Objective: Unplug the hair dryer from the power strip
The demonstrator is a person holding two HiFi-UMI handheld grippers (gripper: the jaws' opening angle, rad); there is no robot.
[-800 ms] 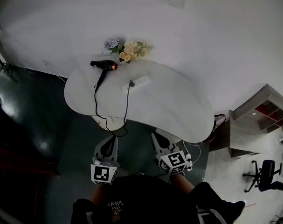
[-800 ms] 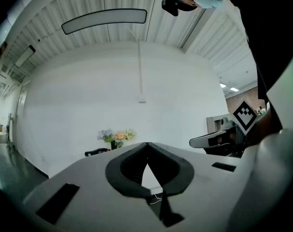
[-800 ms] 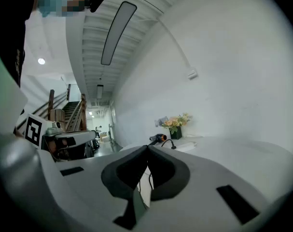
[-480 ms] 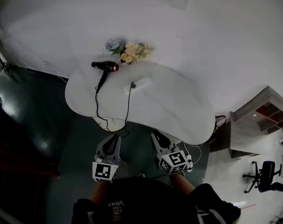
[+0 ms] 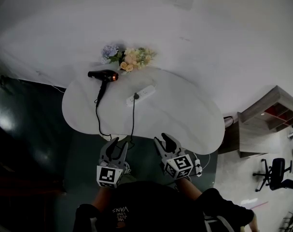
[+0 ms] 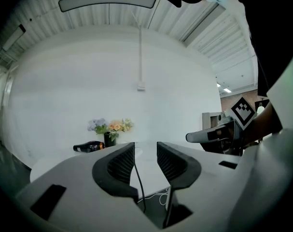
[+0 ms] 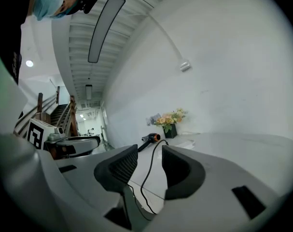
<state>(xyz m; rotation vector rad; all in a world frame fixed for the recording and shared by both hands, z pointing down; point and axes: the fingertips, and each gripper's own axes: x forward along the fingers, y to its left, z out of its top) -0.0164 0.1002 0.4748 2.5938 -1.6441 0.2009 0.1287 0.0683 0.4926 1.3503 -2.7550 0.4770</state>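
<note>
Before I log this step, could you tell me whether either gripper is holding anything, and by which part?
Nothing is held: the left gripper and the right gripper are both open and empty.

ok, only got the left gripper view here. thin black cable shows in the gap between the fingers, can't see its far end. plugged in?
Observer: Yes. In the head view the thin black cable ends in a plug seated in the white rectangular power strip.
Operator: where's the strip vs the dryer?
Observer: On the white rounded table, to the right of the black hair dryer and apart from it.
Operator: right gripper got anything?
Observer: No. The right gripper view shows the right gripper with its fingers apart, pressing on nothing.
</note>
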